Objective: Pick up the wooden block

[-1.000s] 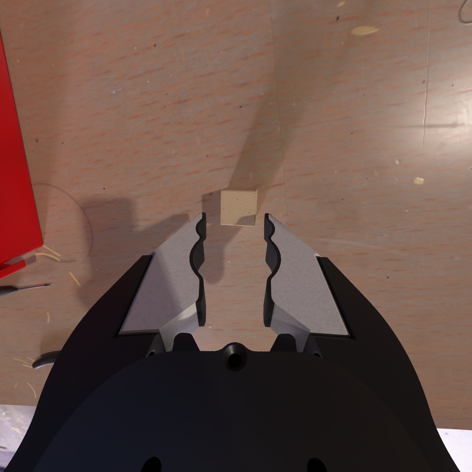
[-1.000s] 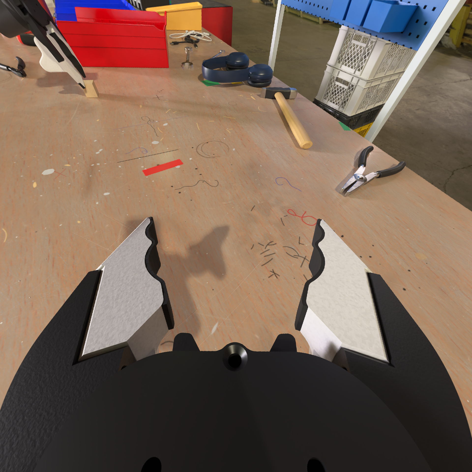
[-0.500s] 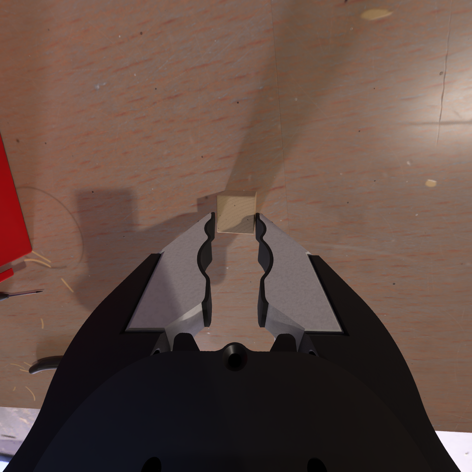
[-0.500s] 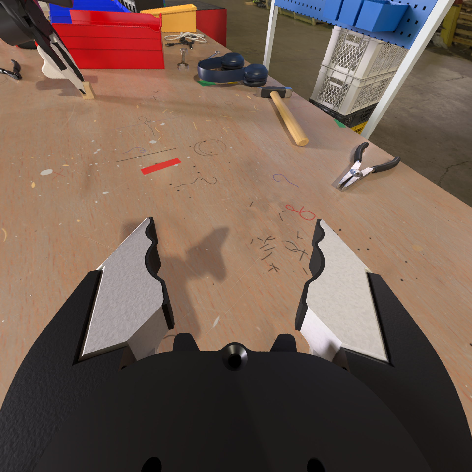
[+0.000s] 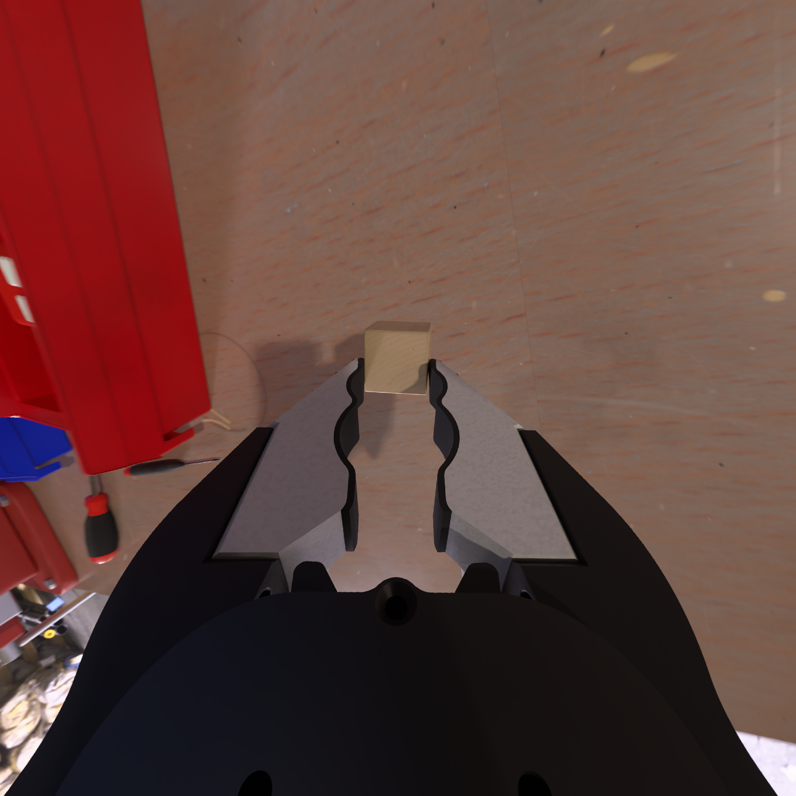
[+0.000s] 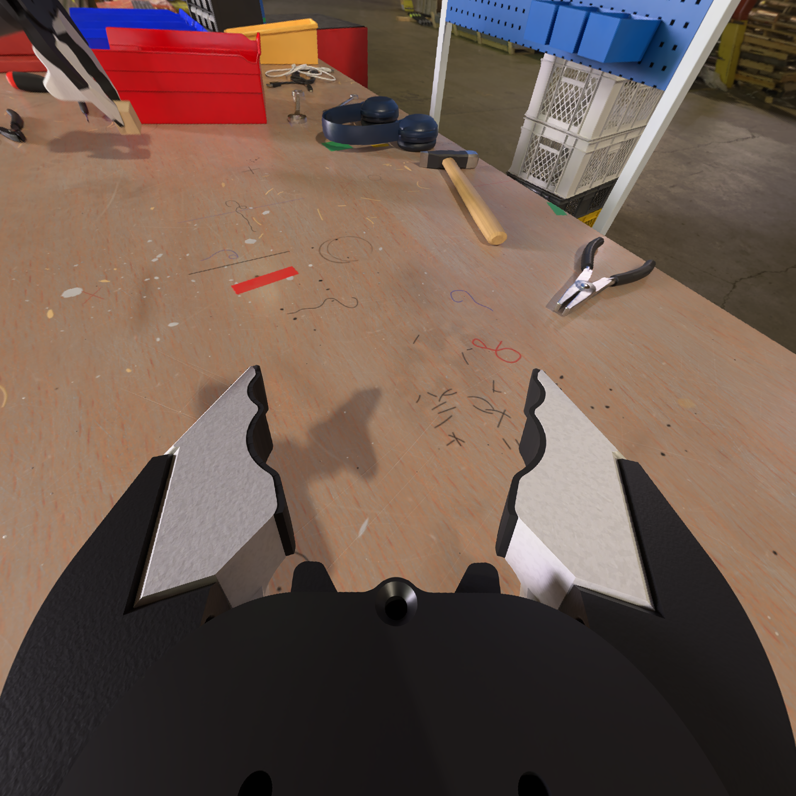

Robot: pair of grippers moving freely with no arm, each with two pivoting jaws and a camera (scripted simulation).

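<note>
The wooden block (image 5: 396,359) is a small pale cube. My left gripper (image 5: 395,366) is shut on it at the fingertips and holds it above the workbench; its shadow lies on the wood below. In the right wrist view the block (image 6: 129,116) shows far off at the top left, held by the left gripper (image 6: 119,118) clear of the bench, with a shadow beneath it. My right gripper (image 6: 395,374) is open and empty, low over the middle of the bench.
Red bins (image 5: 82,224) and a blue bin (image 5: 26,448) stand left of the block, with a screwdriver (image 5: 100,534) beside them. Headphones (image 6: 379,127), a hammer (image 6: 467,194) and pliers (image 6: 598,278) lie towards the bench's right edge (image 6: 689,301).
My left gripper closed on the block and lifted it off the bench; the red bins came further into view. The right gripper stayed open and barely moved.
</note>
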